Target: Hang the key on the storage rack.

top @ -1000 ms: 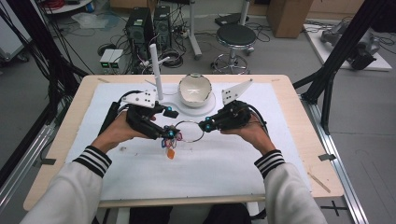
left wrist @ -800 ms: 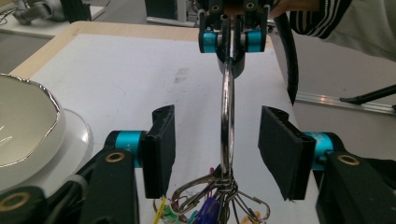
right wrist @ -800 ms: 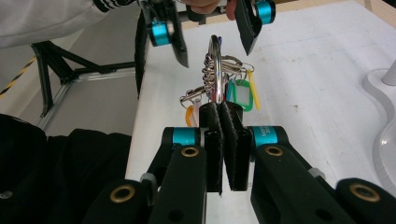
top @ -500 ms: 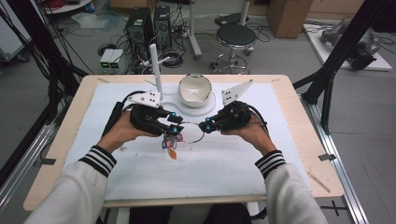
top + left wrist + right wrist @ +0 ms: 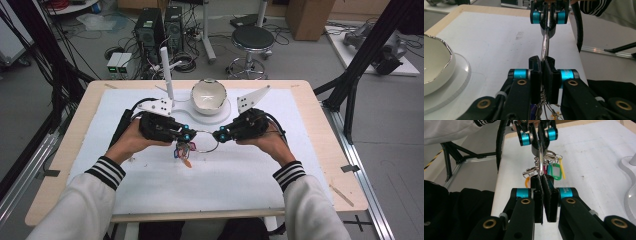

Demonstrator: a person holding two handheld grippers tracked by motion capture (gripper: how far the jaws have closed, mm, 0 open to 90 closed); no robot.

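Observation:
A large metal ring hangs between my two grippers over the white mat. My left gripper is shut on the ring's left side, and my right gripper is shut on its right side. A bunch of coloured key tags dangles from the ring below the left gripper. In the left gripper view my jaws pinch the ring edge-on, with the other gripper on its far end. In the right gripper view my jaws clamp the ring, and the tags hang beyond.
A shiny white bowl sits on a round white base just behind the grippers. A white upright post stands to its left. The white mat covers the wooden table.
My left gripper has shifted a little toward the near side and closer to the right gripper. The tags have swung slightly. The right gripper has hardly moved.

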